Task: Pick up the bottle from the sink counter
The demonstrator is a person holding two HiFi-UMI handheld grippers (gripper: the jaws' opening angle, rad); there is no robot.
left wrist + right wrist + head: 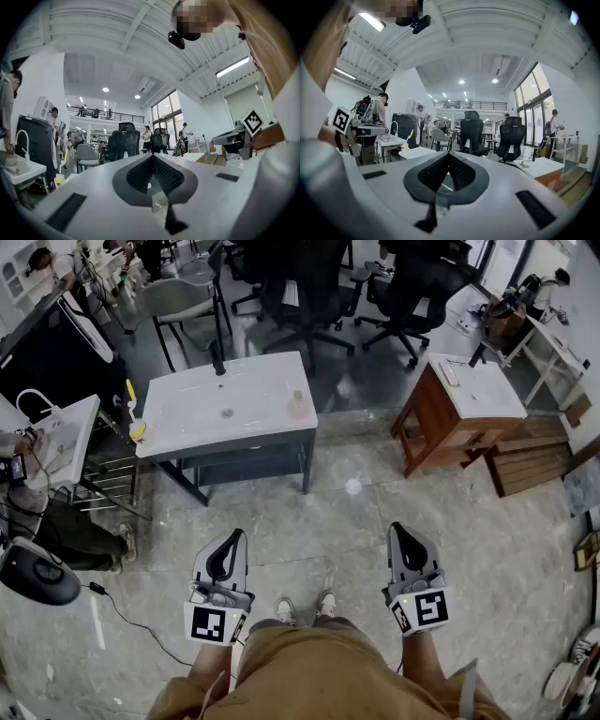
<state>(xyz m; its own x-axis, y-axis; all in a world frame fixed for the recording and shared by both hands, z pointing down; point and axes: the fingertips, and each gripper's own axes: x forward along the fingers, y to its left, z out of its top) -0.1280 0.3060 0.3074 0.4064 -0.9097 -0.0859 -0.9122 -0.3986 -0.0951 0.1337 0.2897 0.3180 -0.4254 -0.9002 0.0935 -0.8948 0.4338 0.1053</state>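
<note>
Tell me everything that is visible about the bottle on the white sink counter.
The bottle is small, pale pink and looks translucent, perhaps plastic, with a narrower top. It stands upright on the right part of the white sink counter, to the right of the drain and close to the counter's right edge. Only the counter touches it. Any label or cap detail is too small to tell.

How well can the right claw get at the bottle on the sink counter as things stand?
Probably not yet: the shut right claw sits a stretch of floor short of the bottle on the sink counter. Nothing stands between; stepping closer should do.
</note>
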